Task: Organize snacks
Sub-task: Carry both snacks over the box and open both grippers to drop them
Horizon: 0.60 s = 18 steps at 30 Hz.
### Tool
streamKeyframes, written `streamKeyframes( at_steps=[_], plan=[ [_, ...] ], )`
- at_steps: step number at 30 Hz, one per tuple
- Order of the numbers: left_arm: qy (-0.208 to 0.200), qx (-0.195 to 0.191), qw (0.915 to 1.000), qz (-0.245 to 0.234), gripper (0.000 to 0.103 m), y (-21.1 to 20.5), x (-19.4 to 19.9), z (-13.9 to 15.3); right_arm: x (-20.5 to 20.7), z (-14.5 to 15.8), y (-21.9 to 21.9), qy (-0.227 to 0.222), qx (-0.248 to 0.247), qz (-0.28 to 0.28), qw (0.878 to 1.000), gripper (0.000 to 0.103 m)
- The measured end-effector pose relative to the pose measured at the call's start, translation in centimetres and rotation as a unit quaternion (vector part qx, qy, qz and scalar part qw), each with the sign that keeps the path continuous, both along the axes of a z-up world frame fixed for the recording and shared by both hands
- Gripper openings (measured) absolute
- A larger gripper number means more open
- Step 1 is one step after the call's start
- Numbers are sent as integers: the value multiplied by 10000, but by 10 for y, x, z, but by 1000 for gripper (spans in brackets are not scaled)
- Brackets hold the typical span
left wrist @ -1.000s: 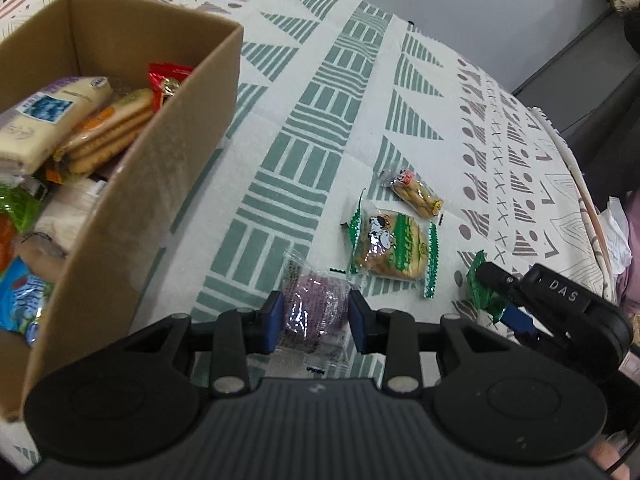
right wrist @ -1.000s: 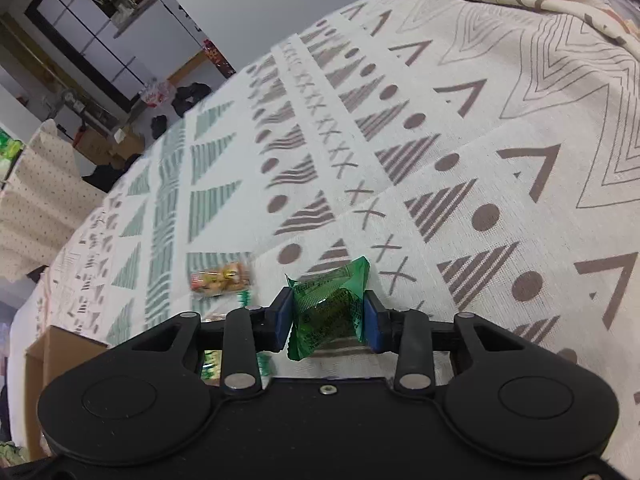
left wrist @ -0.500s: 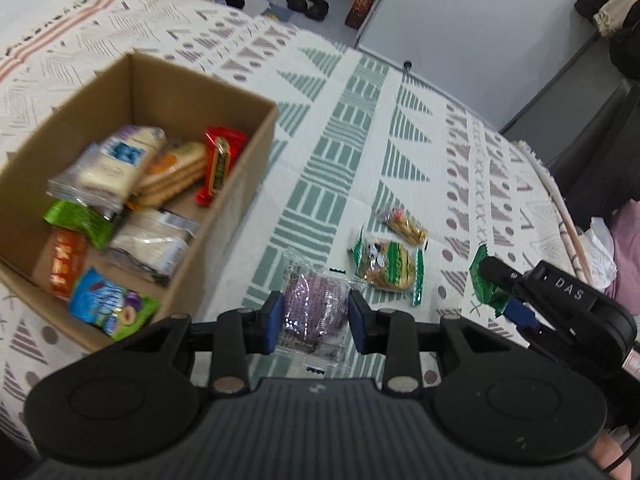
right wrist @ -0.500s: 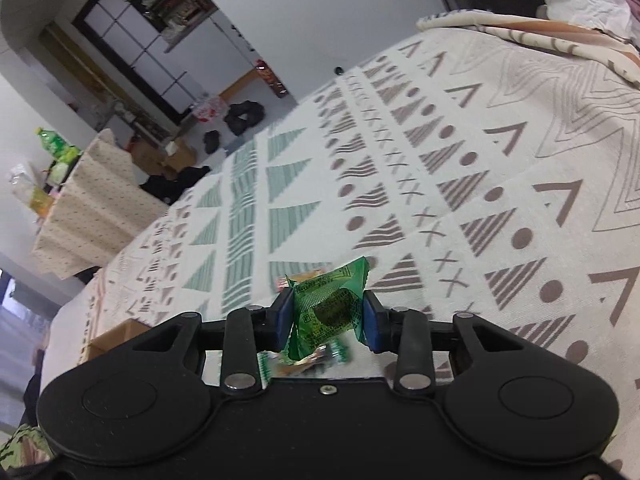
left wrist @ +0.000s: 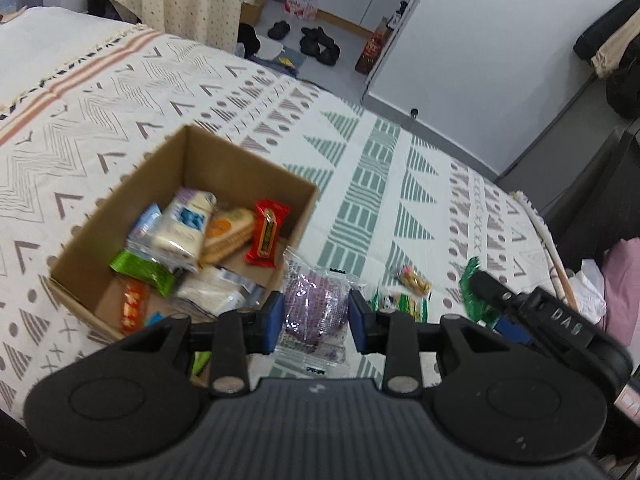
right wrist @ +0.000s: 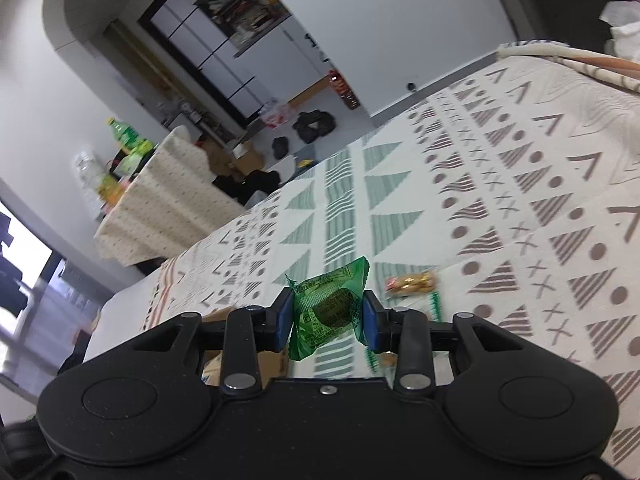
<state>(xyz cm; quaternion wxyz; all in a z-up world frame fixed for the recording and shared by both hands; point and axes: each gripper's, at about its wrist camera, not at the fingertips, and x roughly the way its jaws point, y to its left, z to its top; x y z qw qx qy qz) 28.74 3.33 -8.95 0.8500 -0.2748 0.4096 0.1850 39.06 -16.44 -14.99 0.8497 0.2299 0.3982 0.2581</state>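
left gripper (left wrist: 316, 322) – clamps clear-wrapped purple snack (left wrist: 314, 312), open brown cardboard box (left wrist: 132, 184) ahead-left | right gripper (right wrist: 326, 322) – pinches crinkly green foil packet (right wrist: 328, 312) | risk: slick wrappers may slip from pads mid-carry, dropping short of box

The left wrist view looks steeply down along its own hand-held gripper (left wrist: 316, 316) from above the bed (left wrist: 372, 184), taking in the open cardboard box (left wrist: 192, 168) close below and the floor beyond. The right wrist view sits lower and closer to the bedspread, tilted, facing across it toward the room's far cupboards past its hand-held gripper (right wrist: 326, 316). Both share the patterned bedspread, the small orange snack packet (left wrist: 414, 280) (right wrist: 410, 283) lying on it, and the shoes (left wrist: 320, 40) (right wrist: 314, 124) on the floor
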Motion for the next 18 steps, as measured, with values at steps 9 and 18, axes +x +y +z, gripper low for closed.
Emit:
streamKeyframes(
  at_steps=[9, 18],
  plan=[
    [-131, 76, 9994, 301, 34, 36, -18, 13, -24, 22, 36, -317, 24, 455, 9985, 35],
    [-98, 9, 9981, 606, 34, 72, -28, 7, -41, 27, 69, -514, 72, 889, 9947, 35]
  ],
)
